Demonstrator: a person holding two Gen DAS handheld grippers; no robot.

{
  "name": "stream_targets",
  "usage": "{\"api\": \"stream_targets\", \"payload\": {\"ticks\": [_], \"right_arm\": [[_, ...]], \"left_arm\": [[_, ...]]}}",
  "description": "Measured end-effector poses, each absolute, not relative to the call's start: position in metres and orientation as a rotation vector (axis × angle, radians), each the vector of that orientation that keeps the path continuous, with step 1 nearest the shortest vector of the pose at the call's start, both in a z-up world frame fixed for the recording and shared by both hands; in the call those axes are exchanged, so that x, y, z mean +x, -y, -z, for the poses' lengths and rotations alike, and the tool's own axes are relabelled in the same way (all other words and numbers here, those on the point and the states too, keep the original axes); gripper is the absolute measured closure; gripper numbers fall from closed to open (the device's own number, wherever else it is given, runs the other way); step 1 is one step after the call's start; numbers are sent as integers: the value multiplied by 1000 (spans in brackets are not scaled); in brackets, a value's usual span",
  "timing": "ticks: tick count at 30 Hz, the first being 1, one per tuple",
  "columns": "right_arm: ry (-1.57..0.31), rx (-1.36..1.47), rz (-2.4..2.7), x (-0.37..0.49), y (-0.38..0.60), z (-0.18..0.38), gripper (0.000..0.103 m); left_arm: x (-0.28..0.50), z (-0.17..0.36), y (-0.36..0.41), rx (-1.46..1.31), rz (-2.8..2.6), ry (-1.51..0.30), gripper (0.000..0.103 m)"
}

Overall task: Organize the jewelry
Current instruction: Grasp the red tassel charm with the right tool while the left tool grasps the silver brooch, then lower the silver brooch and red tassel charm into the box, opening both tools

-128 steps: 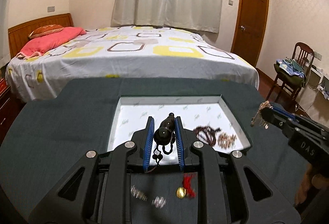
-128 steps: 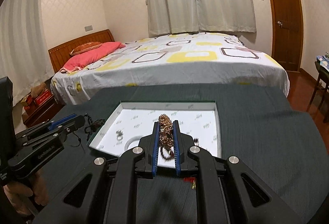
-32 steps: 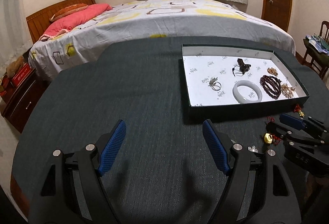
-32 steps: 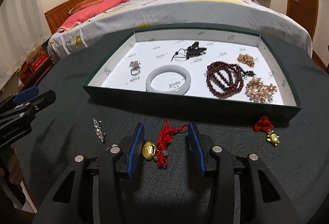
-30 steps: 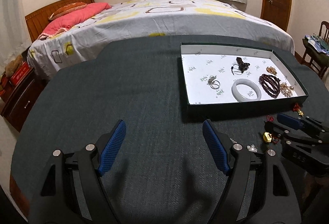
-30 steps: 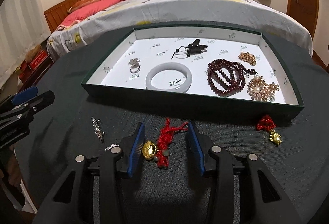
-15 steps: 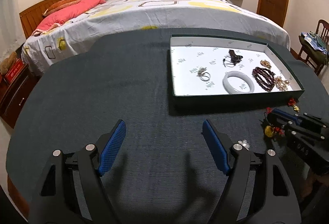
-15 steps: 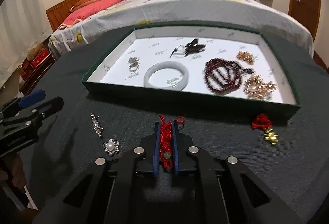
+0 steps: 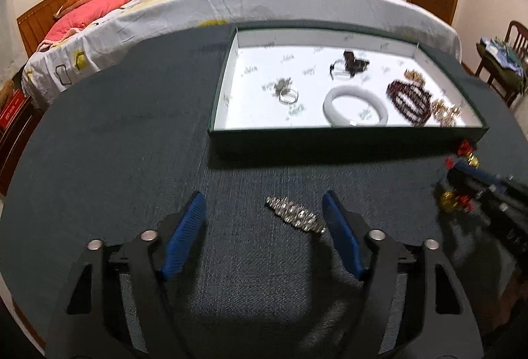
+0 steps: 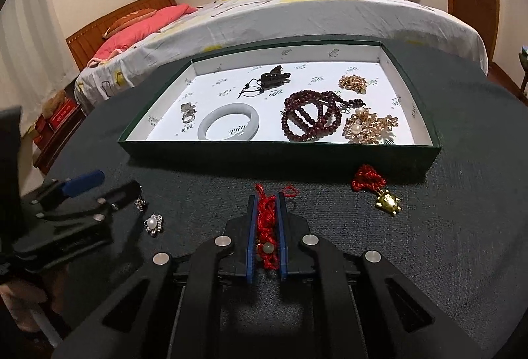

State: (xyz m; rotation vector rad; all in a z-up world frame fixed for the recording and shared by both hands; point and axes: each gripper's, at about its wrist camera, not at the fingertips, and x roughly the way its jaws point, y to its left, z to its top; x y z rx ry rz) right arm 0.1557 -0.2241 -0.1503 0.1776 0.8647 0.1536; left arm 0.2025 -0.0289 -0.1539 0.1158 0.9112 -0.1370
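Note:
A green tray (image 10: 283, 157) with a white floor holds a jade bangle (image 10: 228, 126), dark red beads (image 10: 312, 119), a ring, a dark pendant and gold pieces. It also shows in the left wrist view (image 9: 346, 138). My right gripper (image 10: 266, 199) is shut on a red knotted charm (image 10: 266, 220), lifted just in front of the tray; it shows at the right edge of the left wrist view (image 9: 462, 174). My left gripper (image 9: 264, 207) is open, low over the cloth, with a silver rhinestone brooch (image 9: 294, 214) between its fingers.
A second red charm with a gold turtle (image 10: 384, 194) lies by the tray's front right corner. A pearl flower brooch (image 10: 153, 224) lies on the dark cloth at left, beside my left gripper (image 10: 109, 194). A bed stands beyond the table.
My left gripper has moved right and forward, so the silver brooch now lies between its open fingers. My right gripper, which closed on the red charm about half a second ago, still holds it.

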Motion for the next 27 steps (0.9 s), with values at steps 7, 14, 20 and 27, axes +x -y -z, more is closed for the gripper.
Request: {"api": "stream_targets", "payload": {"ticks": [7,14,20,27], "right_arm": [[-858,191,-162,156,227,150,92],[-862,188,-167,156,224,150,92],[-865,188,-167,156,223,150,92],[-868,190,-168,155,224,151,92]], "left_arm": [[199,155,20,125,129,-925,45],[202,156,21,106,158,-932,51],[203,161,25,111,192,-951,67],[201,161,30,116,242,-945,90]]}}
